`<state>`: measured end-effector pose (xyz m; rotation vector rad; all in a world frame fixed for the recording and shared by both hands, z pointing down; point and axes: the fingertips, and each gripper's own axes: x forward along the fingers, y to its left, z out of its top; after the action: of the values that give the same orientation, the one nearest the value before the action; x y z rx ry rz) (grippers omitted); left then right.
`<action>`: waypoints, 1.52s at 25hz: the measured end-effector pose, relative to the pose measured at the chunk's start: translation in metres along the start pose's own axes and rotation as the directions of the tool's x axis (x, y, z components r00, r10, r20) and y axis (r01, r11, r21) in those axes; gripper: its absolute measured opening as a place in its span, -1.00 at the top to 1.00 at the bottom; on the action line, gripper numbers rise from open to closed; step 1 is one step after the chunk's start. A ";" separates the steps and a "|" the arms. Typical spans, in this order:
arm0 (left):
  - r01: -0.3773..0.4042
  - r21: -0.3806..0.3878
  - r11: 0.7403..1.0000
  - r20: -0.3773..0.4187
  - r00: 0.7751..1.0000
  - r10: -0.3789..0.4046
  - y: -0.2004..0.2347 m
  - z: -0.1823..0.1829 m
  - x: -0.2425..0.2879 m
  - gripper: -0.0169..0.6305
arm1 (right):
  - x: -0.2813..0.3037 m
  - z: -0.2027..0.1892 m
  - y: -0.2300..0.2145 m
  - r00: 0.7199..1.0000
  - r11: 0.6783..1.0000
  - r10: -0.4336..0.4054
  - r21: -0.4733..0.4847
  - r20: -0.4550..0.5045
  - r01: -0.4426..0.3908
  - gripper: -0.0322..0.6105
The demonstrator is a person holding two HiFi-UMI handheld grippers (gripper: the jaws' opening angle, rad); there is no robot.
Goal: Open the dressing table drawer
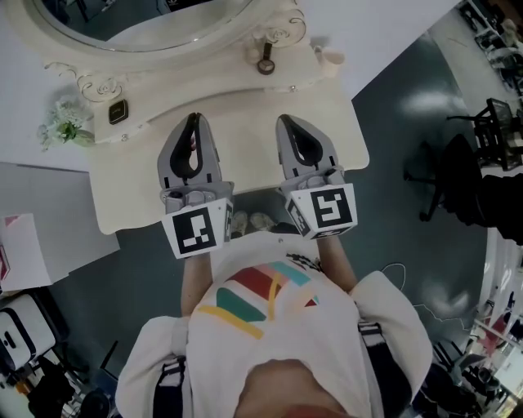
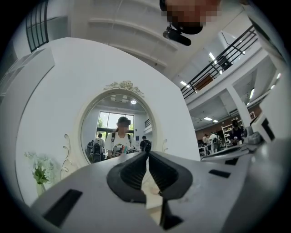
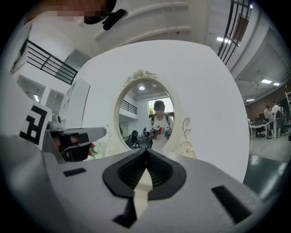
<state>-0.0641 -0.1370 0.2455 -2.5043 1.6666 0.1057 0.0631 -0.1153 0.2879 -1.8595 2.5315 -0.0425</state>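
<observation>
Nearest the camera, the person's torso stands close against the front edge of the table [image 1: 122, 216]. Their shoes [image 1: 250, 220] show just under that edge, between the two marker cubes.

The left tool [image 1: 194, 119] and the right tool [image 1: 288, 122] reach out side by side over the cream top and point away from the person, roughly level. Each is clenched with its tips meeting on nothing, as the left gripper view [image 2: 148, 155] and the right gripper view [image 3: 146, 152] both show.

The drawer itself is not in view. By my reading it sits under the top, behind the front edge, so it lies below the tools and back toward the person, not ahead of them. Its long axis would follow that edge from side to side, and it would pull out toward the body. The tools flank the middle about evenly, so neither is clearly nearer, and no handle can be seen. Both must draw back and drop below the edge, and the person probably needs to step back to make room.

Farther off, a small dark box [image 1: 118, 112] and white flowers [image 1: 65, 124] stand at the left, well clear. The oval mirror [image 1: 139, 24] rises behind them.
</observation>
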 end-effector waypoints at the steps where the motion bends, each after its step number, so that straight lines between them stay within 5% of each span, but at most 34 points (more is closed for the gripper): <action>1: 0.006 0.005 1.000 -0.010 1.000 -0.006 -0.001 -0.003 0.000 0.90 | 0.002 -0.003 -0.003 1.000 1.000 -0.006 -0.002 -0.012 0.006 0.90; 19: -0.092 0.040 0.995 -0.084 0.992 0.095 0.024 -0.041 0.023 0.90 | 0.070 -0.109 -0.097 0.966 0.995 -0.102 -0.009 -0.238 0.103 0.74; 24: -0.075 0.068 0.995 -0.184 0.979 0.087 0.026 -0.074 0.011 0.90 | 0.088 -0.162 -0.121 0.930 0.990 -0.139 -0.017 -0.341 0.142 0.69; 38: -0.089 0.089 0.992 -0.211 0.972 0.106 0.028 -0.090 0.009 0.89 | 0.132 -0.268 -0.171 0.805 0.980 -0.167 -0.006 -0.569 0.199 0.56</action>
<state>-0.0877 -0.1687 0.3316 -2.4493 1.8345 -0.2263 0.1824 -0.2867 0.5612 -2.3444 2.6115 -0.7764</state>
